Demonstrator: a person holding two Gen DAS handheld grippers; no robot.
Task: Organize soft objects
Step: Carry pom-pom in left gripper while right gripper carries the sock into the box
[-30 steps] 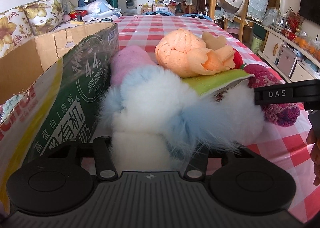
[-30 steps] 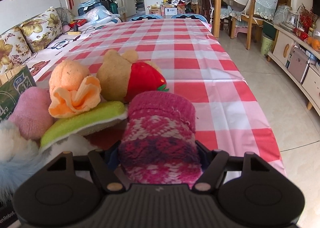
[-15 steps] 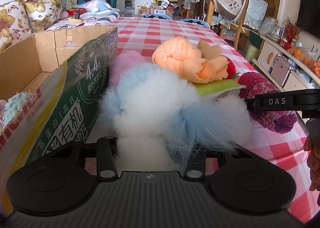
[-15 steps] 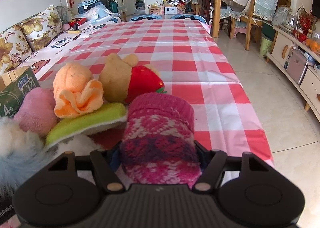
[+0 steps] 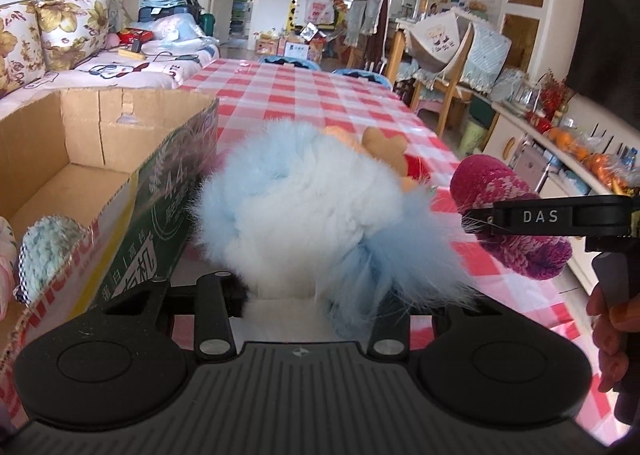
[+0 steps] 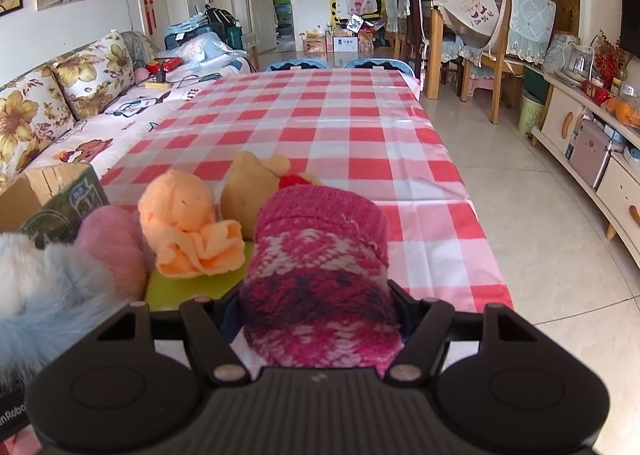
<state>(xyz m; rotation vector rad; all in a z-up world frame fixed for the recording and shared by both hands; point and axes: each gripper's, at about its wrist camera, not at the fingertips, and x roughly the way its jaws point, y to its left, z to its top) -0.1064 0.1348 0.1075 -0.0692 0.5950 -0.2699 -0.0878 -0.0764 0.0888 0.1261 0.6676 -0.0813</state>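
With its fingers closed, the left gripper (image 5: 298, 291) clamps the blue-white fur piece (image 5: 316, 207); cardboard box (image 5: 100, 159) just beside. Right gripper (image 6: 316, 319) grips the pink knitted roll (image 6: 320, 275) above the counter (image 6: 320, 123).

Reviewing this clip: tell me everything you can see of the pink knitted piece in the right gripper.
The pink knitted piece is a thick roll of wool-like knit, plain magenta at its far end, then bands of white-and-pink and dark navy pattern. It lies lengthwise between the fingers of the right gripper, which is shut on it from both sides. In the left wrist view it hangs clear above the checked tablecloth, beside the fluffy blue-and-white item. Whether it is a sock or a glove cannot be told.
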